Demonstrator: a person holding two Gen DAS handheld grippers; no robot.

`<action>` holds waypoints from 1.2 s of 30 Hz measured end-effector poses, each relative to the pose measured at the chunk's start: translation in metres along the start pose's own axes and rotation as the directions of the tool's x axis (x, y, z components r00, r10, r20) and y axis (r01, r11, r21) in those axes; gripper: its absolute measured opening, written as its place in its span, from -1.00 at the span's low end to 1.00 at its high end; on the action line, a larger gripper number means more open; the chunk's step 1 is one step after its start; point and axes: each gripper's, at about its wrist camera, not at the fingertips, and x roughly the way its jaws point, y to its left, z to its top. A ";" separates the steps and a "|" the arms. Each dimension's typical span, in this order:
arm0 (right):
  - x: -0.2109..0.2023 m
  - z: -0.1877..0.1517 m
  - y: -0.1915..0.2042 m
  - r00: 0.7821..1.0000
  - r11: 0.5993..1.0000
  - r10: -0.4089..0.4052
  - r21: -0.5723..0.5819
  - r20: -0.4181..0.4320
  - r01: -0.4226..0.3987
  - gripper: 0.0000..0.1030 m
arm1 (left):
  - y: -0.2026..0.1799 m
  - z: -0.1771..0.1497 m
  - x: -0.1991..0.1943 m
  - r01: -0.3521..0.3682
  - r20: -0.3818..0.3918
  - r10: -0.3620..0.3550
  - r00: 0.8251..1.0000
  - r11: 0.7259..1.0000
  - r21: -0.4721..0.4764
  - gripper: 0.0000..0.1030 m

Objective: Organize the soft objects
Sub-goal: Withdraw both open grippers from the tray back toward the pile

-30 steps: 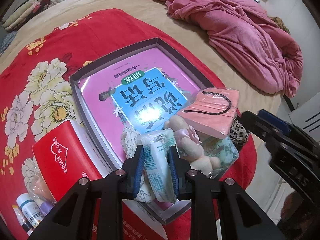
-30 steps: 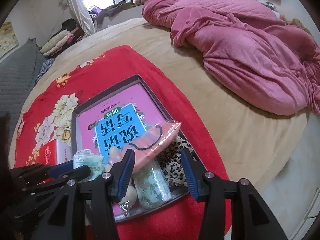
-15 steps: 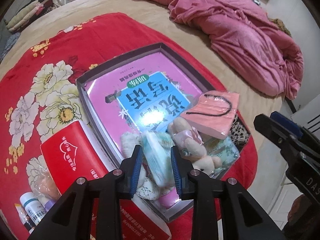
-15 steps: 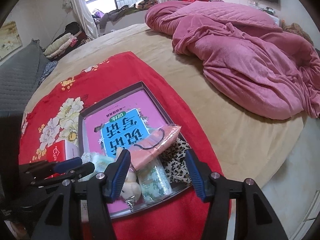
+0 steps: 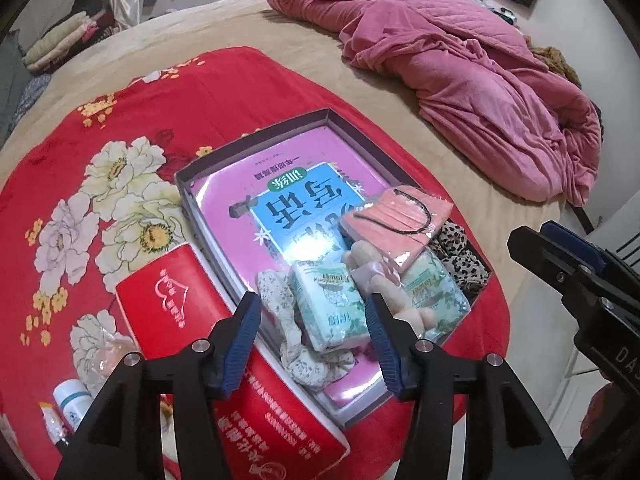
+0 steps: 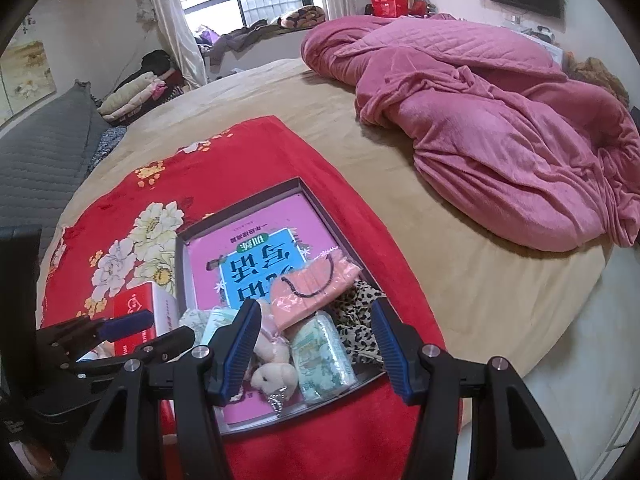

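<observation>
A green-and-white tissue pack [image 5: 328,312] lies in the dark grey shallow box [image 5: 256,136], on a white floral cloth [image 5: 284,320]. My left gripper [image 5: 312,305] hovers above it. Its jaws are opening and stand clear of the pack on both sides. Beside it in the box lie a cream plush toy [image 5: 380,280], a second tissue pack [image 5: 432,292], a pink mask packet [image 5: 400,220] and a leopard-print cloth [image 5: 460,256]. My right gripper [image 6: 316,310] hangs open over the same pile, above the plush toy [image 6: 276,364] and the second tissue pack [image 6: 324,360], holding nothing.
A pink and blue book [image 5: 288,200] fills the box floor. A red tissue box [image 5: 172,300] and small bottles [image 5: 72,400] sit left of it on the red floral blanket [image 5: 120,140]. A crumpled pink quilt [image 5: 480,80] lies far right; the bed edge drops off at right.
The left gripper's jaws have spread and let go of the tissue pack, which now rests in the box. Both grippers have drawn up and back from the pile.
</observation>
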 end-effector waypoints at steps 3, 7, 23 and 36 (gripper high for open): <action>-0.006 0.000 0.005 1.000 1.000 0.007 -0.003 0.011 -0.007 0.10 | 0.002 -0.003 -0.006 -0.004 0.006 0.004 1.000 1.000 -0.003 0.10; -0.016 0.000 0.015 0.999 1.000 0.018 -0.025 0.027 -0.017 0.10 | 0.005 -0.007 -0.019 -0.007 0.027 0.007 1.000 1.000 -0.005 0.10; -0.049 -0.003 0.045 0.995 0.997 0.037 -0.067 0.095 -0.031 0.13 | 0.025 -0.026 -0.078 -0.027 0.096 0.034 0.995 0.997 -0.072 0.11; -0.074 -0.012 0.067 0.987 0.994 0.084 -0.086 0.138 -0.073 0.27 | 0.037 -0.058 -0.109 -0.082 0.108 0.090 0.990 0.994 -0.075 0.11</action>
